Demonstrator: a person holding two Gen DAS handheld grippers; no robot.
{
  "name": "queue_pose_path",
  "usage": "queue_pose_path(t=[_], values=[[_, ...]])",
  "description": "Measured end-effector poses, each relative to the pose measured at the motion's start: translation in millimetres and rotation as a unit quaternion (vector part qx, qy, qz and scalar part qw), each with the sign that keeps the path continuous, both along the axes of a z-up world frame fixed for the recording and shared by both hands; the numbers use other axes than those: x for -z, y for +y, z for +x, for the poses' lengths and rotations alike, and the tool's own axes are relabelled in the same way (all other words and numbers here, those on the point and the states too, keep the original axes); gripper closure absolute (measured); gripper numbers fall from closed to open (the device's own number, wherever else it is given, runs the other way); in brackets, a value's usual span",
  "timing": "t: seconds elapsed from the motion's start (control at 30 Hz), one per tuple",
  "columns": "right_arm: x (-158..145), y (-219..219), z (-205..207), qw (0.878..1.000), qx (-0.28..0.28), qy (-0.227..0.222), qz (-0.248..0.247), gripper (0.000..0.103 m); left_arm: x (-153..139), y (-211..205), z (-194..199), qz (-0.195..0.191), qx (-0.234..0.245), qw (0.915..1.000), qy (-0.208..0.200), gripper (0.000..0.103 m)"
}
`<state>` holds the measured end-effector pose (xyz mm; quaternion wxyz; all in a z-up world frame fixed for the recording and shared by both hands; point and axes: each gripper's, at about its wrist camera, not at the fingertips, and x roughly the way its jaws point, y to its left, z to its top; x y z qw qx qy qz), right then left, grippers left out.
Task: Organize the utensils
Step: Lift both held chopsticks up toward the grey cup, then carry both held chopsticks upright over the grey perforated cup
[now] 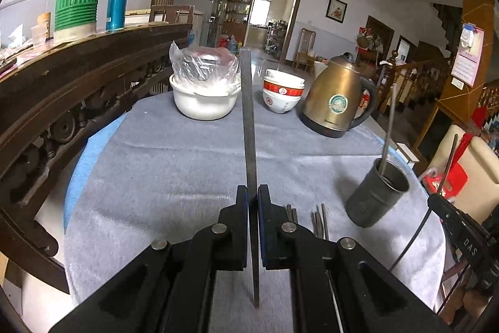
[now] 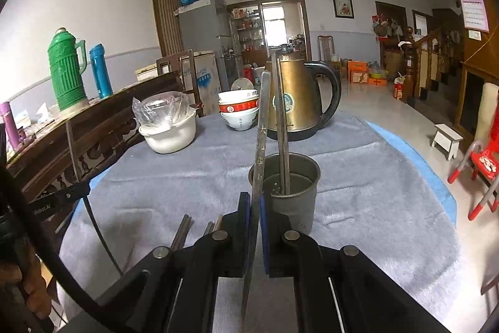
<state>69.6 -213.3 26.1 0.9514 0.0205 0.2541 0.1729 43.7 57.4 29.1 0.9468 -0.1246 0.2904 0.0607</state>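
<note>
Left gripper [image 1: 253, 195]: black, two-finger, clamped on one flat grey metal chopstick [image 1: 248, 120], held upright and clear of the desk. Right gripper [image 2: 253, 202]: same build, clamped on a second flat metal chopstick with engraved characters [image 2: 261, 145], raised just in front of the round grey metal holder cup [image 2: 291, 195].

Beyond the fingers: loose metal chopsticks [image 1: 319, 220] lying flat on the grey cloth-covered desk [image 1: 174, 170], between the two grippers. Holder cup standing near the right desk edge, already containing upright metal chopsticks [image 2: 282, 127]; exact count not clear.

Further back: white lidded pot with plastic wrap [image 1: 204, 95], stacked red-and-white bowls [image 1: 282, 94], brass-coloured electric kettle [image 1: 335, 102].

Progress, as judged: partly done. Some sticks stowed, two in hand but not yet inserted, several left on the cloth. Remaining: lower both held sticks into the cup, then collect the rest.
</note>
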Motion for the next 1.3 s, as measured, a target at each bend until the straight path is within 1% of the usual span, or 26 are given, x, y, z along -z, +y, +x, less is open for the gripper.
queue_pose_path(t=[0.13, 0.3, 0.7, 1.07, 1.3], values=[[-2.5, -11.0, -14.0, 1.0, -0.002, 0.0, 0.005, 0.096, -3.5, 1.4, -17.3, -0.006, 0.003, 1.0, -0.005, 0.097], [-4.7, -19.8, -28.8, 1.0, -0.002, 0.004, 0.014, 0.096, -5.3, 1.4, -29.3, -0.013, 0.005, 0.9999, -0.005, 0.097], [-6.1, -20.3, -59.5, 1.0, 0.0, -0.003, 0.019, 0.096, -6.2, -7.4, -53.8, -0.011, 0.013, 0.9998, -0.009, 0.097], [-6.1, -19.3, -81.4, 1.0, 0.001, -0.01, 0.012, 0.096, -5.9, -8.3, -62.7, -0.017, 0.013, 0.9997, -0.01, 0.097], [-4.8, -16.7, -86.0, 1.0, -0.002, -0.015, 0.004, 0.096, -4.1, -5.6, -67.0, -0.026, 0.008, 0.9996, -0.01, 0.097]])
